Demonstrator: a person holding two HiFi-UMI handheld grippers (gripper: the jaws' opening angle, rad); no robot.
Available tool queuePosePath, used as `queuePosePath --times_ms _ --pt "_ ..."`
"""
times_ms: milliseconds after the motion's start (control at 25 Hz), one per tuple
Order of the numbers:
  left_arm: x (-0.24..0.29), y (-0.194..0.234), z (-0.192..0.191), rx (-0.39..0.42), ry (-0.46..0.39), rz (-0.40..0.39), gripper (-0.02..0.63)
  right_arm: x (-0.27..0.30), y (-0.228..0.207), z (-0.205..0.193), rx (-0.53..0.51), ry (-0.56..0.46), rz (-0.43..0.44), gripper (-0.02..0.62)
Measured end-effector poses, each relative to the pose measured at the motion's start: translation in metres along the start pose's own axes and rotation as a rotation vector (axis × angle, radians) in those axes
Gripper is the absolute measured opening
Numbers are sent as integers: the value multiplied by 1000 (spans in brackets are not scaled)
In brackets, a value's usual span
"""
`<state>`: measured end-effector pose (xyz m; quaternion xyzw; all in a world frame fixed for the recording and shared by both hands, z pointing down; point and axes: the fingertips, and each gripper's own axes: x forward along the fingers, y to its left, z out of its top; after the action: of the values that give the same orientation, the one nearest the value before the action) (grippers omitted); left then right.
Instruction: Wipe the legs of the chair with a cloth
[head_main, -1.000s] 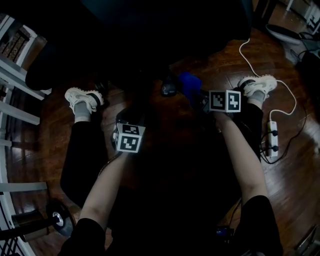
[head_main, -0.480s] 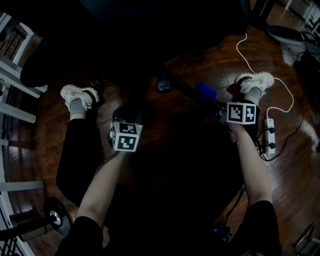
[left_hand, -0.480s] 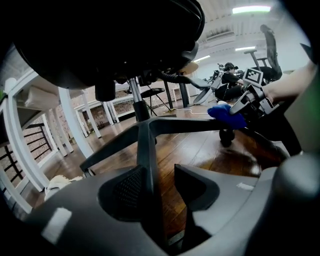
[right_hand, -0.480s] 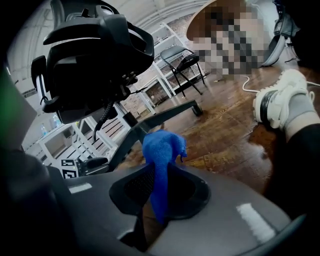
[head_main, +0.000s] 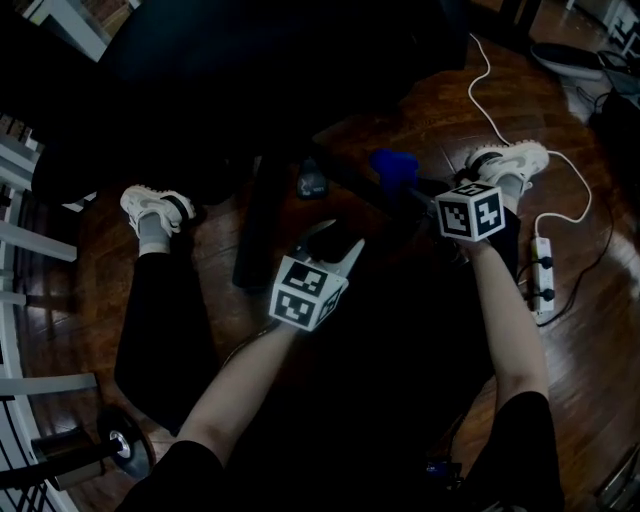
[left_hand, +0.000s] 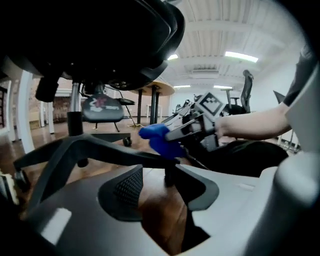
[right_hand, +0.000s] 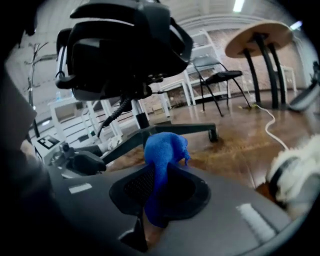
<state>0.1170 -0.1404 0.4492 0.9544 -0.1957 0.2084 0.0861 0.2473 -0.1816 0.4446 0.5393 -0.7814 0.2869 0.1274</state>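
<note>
Right gripper (right_hand: 162, 197): jaws clamped on the blue cloth (right_hand: 162, 150), with a wad sticking out past the tips. Left gripper (left_hand: 160, 197): jaws apart, about half way, with nothing in them. Only wood floor (left_hand: 161, 215) shows through the gap. Same width as a second ago.

The cloth sits on the chair leg (left_hand: 95, 150) that runs toward the person's right foot. The left gripper view puts it on the leg's top edge, touching or very nearly.

Changes:
- The left gripper has swung from the left of the chair base toward the middle. It now points at that same leg, near the cloth but apart from it.
- The right gripper has barely shifted. The cloth went out along the leg and has come part way back.

My read: a wiping stroke is under way on this one leg, with the left gripper probably coming in to steady the base. The other leg (head_main: 252, 225), toward the left foot, has nothing on it, so it likely still needs doing.
</note>
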Motion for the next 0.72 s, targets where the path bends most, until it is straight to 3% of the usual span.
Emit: queuePosePath --times_ms 120,240,440,720 --pt "4 -14 8 -27 -12 -49 175 37 1 29 -190 25 64 75" --pt "7 -14 1 12 42 -50 175 73 1 47 -262 41 168 75" --pt "-1 -3 -13 73 122 -9 175 119 17 51 -213 65 387 75" --pt "-13 25 -37 30 144 53 175 98 19 33 -104 130 543 74"
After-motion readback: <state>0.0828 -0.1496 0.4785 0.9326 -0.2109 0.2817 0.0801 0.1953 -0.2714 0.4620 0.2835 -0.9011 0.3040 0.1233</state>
